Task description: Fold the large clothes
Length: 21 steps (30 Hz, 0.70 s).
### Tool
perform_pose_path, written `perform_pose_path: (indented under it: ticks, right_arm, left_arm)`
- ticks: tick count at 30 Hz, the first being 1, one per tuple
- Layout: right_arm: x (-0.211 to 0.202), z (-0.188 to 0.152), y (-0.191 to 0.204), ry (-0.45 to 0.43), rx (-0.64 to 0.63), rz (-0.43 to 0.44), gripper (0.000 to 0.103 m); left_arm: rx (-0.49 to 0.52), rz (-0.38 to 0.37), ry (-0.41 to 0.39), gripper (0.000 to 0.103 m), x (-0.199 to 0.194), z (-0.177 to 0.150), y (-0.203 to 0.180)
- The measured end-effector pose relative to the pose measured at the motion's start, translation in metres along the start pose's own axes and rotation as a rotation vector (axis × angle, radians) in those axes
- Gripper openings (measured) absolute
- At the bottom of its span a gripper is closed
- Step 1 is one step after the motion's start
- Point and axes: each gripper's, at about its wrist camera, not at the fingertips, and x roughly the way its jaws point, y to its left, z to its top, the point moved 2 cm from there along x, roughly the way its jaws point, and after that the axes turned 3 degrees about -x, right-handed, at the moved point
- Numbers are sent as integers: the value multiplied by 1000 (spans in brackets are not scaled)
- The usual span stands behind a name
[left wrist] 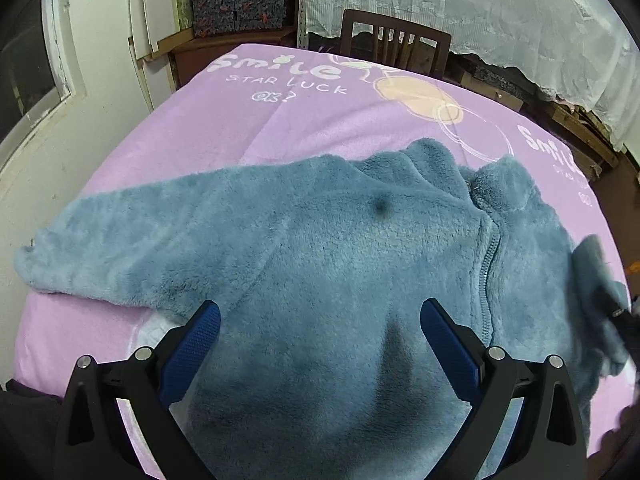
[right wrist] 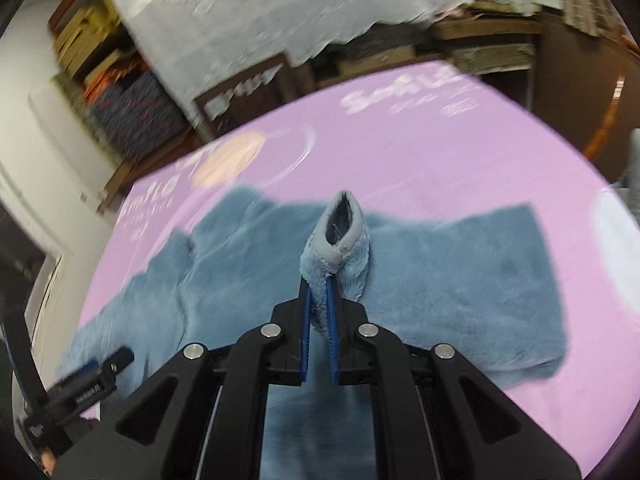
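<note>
Fleece jacket (left wrist: 340,248), blue-grey with a zip front, lies spread flat on the counter under a pink printed blanket (left wrist: 248,128). Its left sleeve (left wrist: 120,248) stretches out toward the counter's left edge. Above the jacket's lower body hangs the left gripper (left wrist: 320,320), jaws wide and empty. Further right, the right gripper (right wrist: 319,292) has its jaws clamped on the cuff of the right sleeve (right wrist: 340,236), lifted clear of the jacket. A wooden chair (left wrist: 394,40) stands behind the counter.

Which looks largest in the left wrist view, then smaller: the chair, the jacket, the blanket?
1. Blanket and jacket: similar in picture area, and the jacket lies nearer the camera, so I do not rank them.
2. Chair: smallest, partly hidden.
</note>
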Motion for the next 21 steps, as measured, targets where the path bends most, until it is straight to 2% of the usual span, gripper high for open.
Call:
perform_pose_path:
  ticks: [6,8,10,12,15,19,21]
  right_arm:
    - [39,-24,18,153,-64,20,12]
    - [35,-23,20,162,-78,53,25]
    - [22,-24,19,161,-74,131,58]
    - [2,-21,15,98,-87,147,72]
    - [-32,-10,-9,-61,-75,80,74]
    - [-40,-1,-55,-136,64,94,74]
    - [-34,4,-75,-115,140,78,75]
  left_arm:
    - [5,-41,22,100,2,-2,-3]
    - [17,-52,21,100,2,-3,-7]
    - [34,-56,10,100,1,-5,-13]
    - [61,-68,8,100,-1,-9,-21]
    - [69,-169,36,100,-2,-16,-36]
    - [83,-282,131,100,4,-22,-75]
    - [119,-309,161,100,9,-20,-104]
